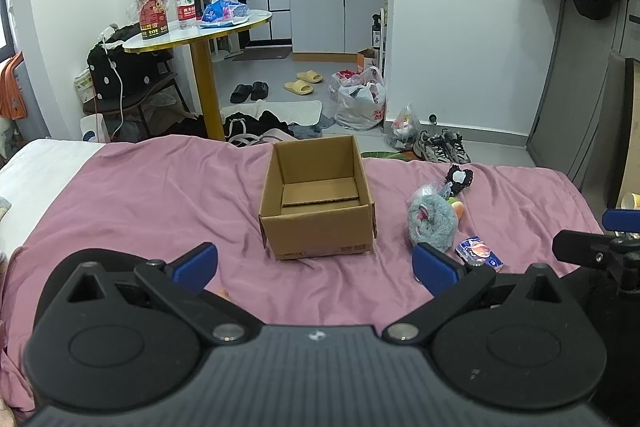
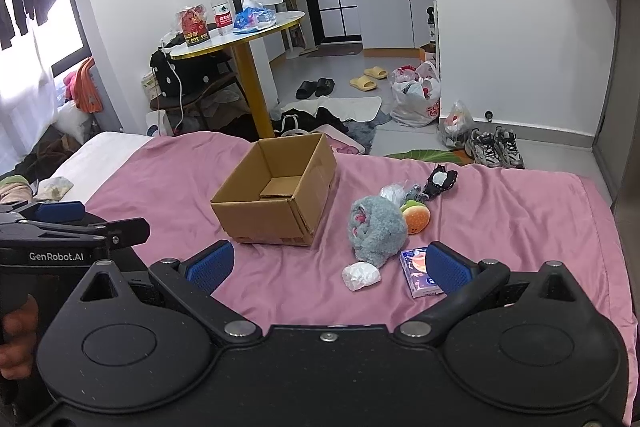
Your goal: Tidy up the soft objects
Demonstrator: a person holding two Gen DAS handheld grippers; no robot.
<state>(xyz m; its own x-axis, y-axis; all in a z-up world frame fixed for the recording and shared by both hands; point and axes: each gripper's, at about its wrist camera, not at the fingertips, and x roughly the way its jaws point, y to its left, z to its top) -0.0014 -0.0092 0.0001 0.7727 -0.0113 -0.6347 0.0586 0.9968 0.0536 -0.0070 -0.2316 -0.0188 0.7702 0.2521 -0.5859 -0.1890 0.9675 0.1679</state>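
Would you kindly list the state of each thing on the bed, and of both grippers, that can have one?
cardboard box: open, upright, nothing inside
grey plush toy: lying on the pink sheet, outside the box
burger plush: beside the grey toy, outside the box
tissue pack: flat on the sheet
white wad: crumpled, on the sheet
black lace item: lying flat
left gripper: open, holding nothing
right gripper: open, holding nothing
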